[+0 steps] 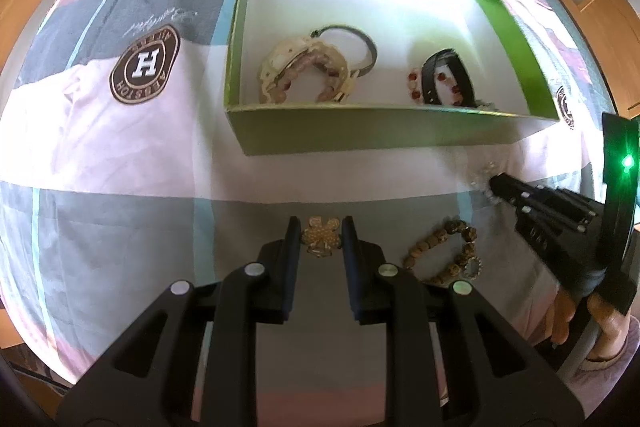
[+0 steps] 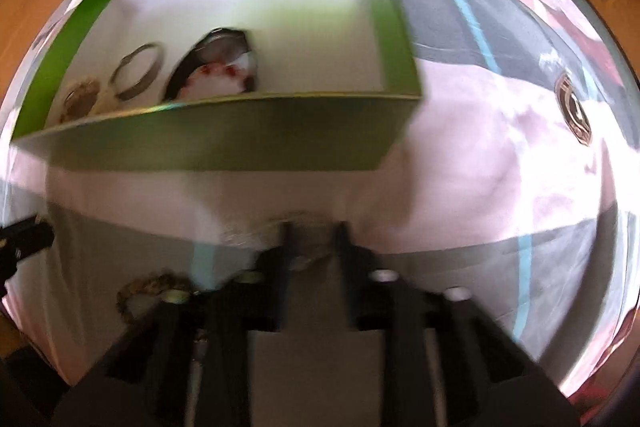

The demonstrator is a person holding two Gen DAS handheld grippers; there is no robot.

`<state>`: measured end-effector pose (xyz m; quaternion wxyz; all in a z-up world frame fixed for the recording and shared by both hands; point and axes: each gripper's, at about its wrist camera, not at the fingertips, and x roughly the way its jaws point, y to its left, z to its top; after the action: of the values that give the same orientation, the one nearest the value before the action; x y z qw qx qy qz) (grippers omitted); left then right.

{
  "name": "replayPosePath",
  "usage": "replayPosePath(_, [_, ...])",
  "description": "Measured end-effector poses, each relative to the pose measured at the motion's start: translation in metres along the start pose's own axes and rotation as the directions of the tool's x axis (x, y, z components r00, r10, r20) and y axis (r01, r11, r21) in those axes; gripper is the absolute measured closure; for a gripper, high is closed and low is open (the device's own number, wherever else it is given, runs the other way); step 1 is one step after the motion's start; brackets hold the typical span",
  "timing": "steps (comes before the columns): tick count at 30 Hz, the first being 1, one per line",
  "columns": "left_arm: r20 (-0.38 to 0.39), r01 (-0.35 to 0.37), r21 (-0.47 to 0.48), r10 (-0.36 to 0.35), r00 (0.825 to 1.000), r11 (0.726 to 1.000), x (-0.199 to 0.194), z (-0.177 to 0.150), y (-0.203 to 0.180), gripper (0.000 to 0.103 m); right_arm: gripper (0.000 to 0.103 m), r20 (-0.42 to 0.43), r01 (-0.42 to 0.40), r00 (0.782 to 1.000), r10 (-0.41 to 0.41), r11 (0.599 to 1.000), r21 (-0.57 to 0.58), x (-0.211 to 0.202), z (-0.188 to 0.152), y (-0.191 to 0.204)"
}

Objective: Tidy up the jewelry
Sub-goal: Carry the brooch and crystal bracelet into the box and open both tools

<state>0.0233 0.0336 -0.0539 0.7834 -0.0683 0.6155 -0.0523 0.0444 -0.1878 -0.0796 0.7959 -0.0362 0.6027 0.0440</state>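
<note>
Left wrist view: the left gripper (image 1: 320, 239) stands part open, its fingers flanking a gold flower brooch (image 1: 320, 237) on the bedsheet (image 1: 120, 167); whether they touch it I cannot tell. A wooden bead bracelet (image 1: 444, 251) lies nearby, bangles inside the green box (image 1: 380, 131). Right wrist view: blurred, the right gripper (image 2: 314, 241) straddles a pale beaded piece (image 2: 308, 223), grip unclear.

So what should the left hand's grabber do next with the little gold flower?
Probably close. The gold flower piece lies on the bedspread right between the left gripper's open fingers, so squeezing shut should catch it. After that it could go into the green box, where other bracelets already lie.
</note>
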Motion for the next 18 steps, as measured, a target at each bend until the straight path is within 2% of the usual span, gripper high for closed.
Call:
replayPosePath(2, [0.031,0.008,0.01,-0.008,0.999,1.0,-0.007,0.0,-0.002,0.082,0.096,0.001,-0.016,1.0,0.016,0.999,-0.034,-0.002,-0.001,0.008])
replayPosePath(5, [0.111,0.004,0.031,-0.008,0.994,1.0,-0.025,0.001,-0.006,0.082,0.096,0.013,-0.092,0.996,0.093,0.995,-0.033,-0.011,0.001,0.014])
replayPosePath(9, [0.229,-0.017,0.075,-0.001,0.973,0.997,-0.049,0.003,-0.015,0.082,0.096,0.078,-0.15,0.985,0.155,0.987,-0.061,-0.039,0.004,0.019])
replayPosePath(11, [0.253,0.014,0.079,-0.033,0.967,0.997,-0.056,0.009,-0.015,0.082,0.096,0.103,-0.174,0.978,0.181,0.982,-0.069,-0.054,0.007,0.022])
replayPosePath(14, [0.316,0.001,0.07,-0.023,0.948,0.998,-0.068,0.023,-0.014,0.082,0.096,0.201,-0.204,0.956,0.215,0.976,-0.075,-0.09,0.009,0.024])
replayPosePath(17, [0.365,0.028,0.061,-0.049,0.93,0.998,-0.072,0.034,-0.01,0.082,0.096,0.34,-0.228,0.911,0.234,0.972,-0.058,-0.122,0.015,0.019])
replayPosePath(18, [0.365,0.035,0.05,-0.051,0.93,0.998,-0.071,0.036,-0.008,0.082,0.096,0.384,-0.226,0.895,0.226,0.973,-0.046,-0.131,0.018,0.022])
